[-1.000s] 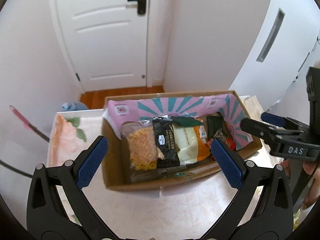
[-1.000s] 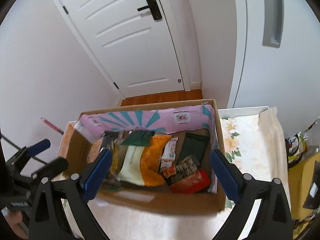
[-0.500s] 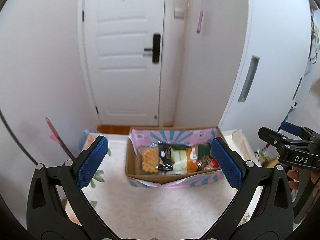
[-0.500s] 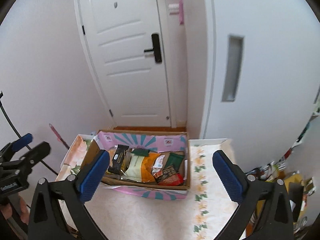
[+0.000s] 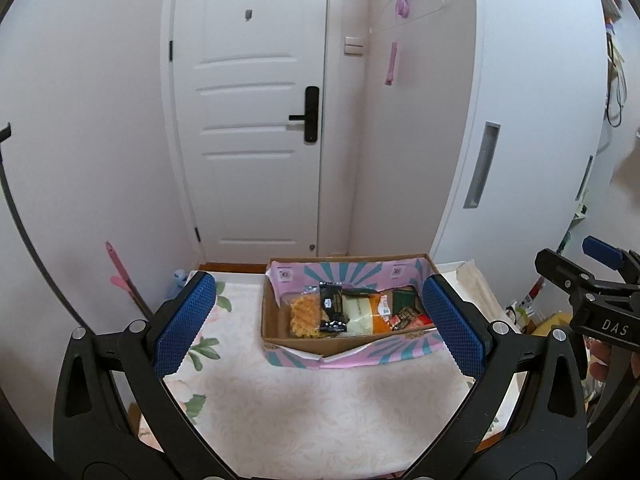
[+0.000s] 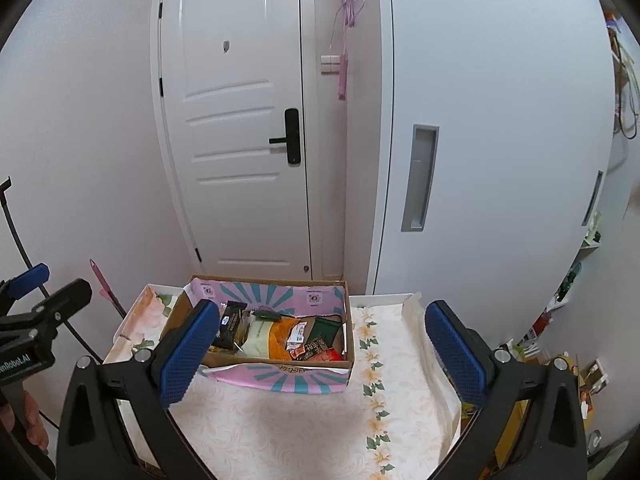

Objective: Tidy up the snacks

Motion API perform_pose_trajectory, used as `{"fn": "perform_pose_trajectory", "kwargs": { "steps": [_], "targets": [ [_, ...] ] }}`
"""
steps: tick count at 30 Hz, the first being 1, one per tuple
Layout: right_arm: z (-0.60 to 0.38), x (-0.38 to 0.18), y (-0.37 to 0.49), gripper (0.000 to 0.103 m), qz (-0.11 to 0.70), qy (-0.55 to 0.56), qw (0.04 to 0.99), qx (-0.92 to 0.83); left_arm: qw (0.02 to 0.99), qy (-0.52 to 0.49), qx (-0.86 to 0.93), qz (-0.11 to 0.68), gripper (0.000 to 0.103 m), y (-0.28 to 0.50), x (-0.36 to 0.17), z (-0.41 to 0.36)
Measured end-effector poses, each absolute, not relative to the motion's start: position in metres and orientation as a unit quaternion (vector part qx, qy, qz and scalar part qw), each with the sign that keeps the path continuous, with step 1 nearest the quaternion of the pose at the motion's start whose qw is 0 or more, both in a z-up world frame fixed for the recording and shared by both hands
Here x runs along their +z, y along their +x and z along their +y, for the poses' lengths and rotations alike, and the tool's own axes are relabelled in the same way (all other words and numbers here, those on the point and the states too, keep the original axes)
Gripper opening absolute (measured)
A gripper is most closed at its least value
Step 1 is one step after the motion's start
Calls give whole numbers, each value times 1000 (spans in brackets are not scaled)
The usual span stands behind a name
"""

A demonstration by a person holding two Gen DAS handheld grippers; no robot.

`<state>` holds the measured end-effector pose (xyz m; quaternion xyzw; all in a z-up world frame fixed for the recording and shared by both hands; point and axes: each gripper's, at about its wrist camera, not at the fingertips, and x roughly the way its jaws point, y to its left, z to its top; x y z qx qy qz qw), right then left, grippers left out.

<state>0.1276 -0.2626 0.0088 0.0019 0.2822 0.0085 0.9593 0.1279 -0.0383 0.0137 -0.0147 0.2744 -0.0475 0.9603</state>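
Note:
A cardboard box (image 5: 304, 342) (image 6: 276, 360) with pink and teal lining stands at the far end of the cloth-covered table. Inside lie several snack packs: a yellow waffle pack (image 5: 305, 316), a black bar (image 5: 331, 306) (image 6: 230, 326), an orange and white bag (image 5: 366, 314) (image 6: 266, 338), a dark green pack (image 6: 326, 330) and a red one (image 6: 326, 356). My left gripper (image 5: 320, 330) hangs open well short of the box and above the table. My right gripper (image 6: 324, 350) is open too, nothing between its blue pads. Each gripper shows at the edge of the other's view.
The table's floral cloth (image 5: 304, 404) stretches bare between me and the box. Behind it stand a white door (image 5: 248, 120) and a white cabinet (image 6: 480, 140). A pink stick (image 5: 120, 276) leans at the left wall. Clutter lies low at the right (image 6: 560, 364).
Both grippers have pulled back and risen from just over the box, so the box now looks small and far. Both stay open and empty.

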Motion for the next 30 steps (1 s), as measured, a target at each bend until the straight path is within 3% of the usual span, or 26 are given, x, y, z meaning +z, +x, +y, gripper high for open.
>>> {"fn": "perform_pose_trajectory", "kwargs": {
  "steps": [30],
  "targets": [
    [-247, 11, 119, 102, 268, 0, 963, 2, 966, -9, -52, 255, 103, 121, 26, -30]
  ]
}}
